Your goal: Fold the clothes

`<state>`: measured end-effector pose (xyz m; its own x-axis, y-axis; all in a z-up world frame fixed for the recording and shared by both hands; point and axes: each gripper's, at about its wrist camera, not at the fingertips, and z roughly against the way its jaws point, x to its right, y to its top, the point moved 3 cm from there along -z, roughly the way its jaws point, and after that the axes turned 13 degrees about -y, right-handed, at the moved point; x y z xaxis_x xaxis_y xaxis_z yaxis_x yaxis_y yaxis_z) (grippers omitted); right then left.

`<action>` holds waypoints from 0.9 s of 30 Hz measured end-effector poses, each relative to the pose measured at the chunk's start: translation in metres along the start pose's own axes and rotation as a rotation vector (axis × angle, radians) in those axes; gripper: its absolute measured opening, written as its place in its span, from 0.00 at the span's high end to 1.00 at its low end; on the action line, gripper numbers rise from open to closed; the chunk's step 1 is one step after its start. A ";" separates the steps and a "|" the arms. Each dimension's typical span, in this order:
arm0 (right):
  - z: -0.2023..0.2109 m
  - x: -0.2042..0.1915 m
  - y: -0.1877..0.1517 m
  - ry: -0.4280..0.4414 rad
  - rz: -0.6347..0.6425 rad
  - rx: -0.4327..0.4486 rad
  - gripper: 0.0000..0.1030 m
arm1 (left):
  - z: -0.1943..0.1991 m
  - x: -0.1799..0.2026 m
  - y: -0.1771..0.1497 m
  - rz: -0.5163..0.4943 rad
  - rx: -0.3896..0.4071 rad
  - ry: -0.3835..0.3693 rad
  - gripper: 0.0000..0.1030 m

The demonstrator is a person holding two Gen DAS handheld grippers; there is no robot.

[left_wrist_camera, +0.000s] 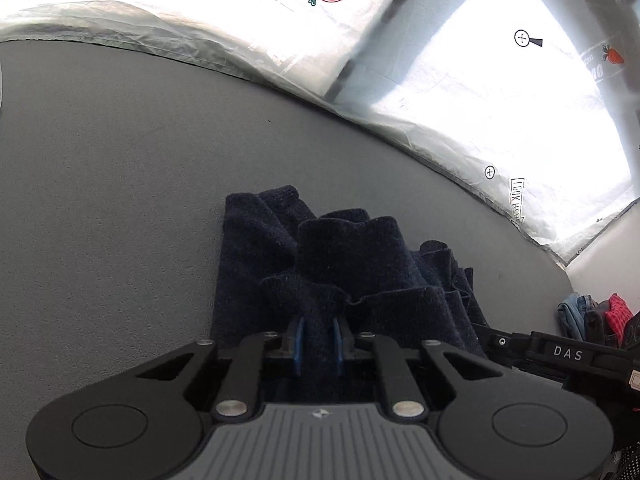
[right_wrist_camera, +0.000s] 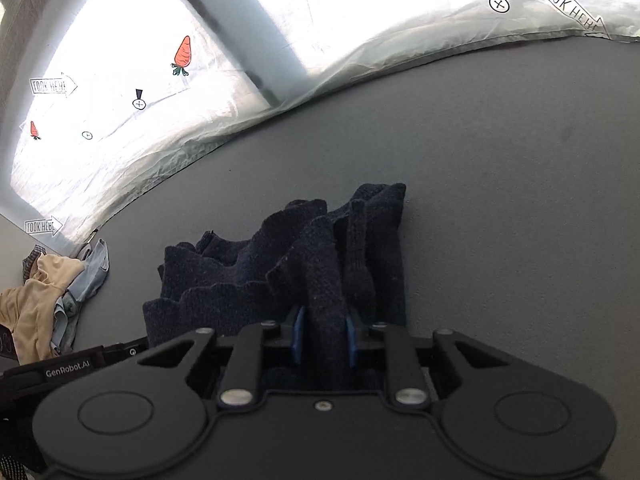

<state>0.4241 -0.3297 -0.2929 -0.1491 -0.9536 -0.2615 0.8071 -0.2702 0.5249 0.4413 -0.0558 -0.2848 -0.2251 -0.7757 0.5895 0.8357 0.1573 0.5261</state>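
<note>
My left gripper [left_wrist_camera: 319,336] is clamped on a bunch of the dark navy knit garment [left_wrist_camera: 340,264], blue pads [left_wrist_camera: 297,340] biting into the near edge. My right gripper [right_wrist_camera: 323,334] is pinched just as tight on the same garment [right_wrist_camera: 304,264], a thick fold standing up between its pads. The knit lies rumpled on the grey table [left_wrist_camera: 120,200], ridged and wavy between my two holds. To do this well, I reckon I should draw both hands apart evenly so the edge goes taut, then lift and carry it over in one level sweep, keeping the corners matched. Reading outward: "DAS" on the black bar [left_wrist_camera: 568,354] at my right, "GenRobot.AI" on the arm [right_wrist_camera: 67,371] beside me. The white sheet [right_wrist_camera: 360,40] behind says "LOOK HERE" in arrows, with printed carrots [right_wrist_camera: 183,56]. Other clothes [right_wrist_camera: 44,300] sit piled at the table's edge.
</note>
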 end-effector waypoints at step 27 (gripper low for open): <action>-0.034 0.012 0.008 -0.051 -0.007 -0.101 0.40 | -0.029 -0.029 0.015 -0.034 -0.143 0.227 0.30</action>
<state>0.4485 -0.3385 -0.3195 -0.1818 -0.9579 -0.2221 0.8591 -0.2646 0.4382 0.4751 -0.0488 -0.3115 -0.1499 -0.8987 0.4121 0.8957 0.0531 0.4415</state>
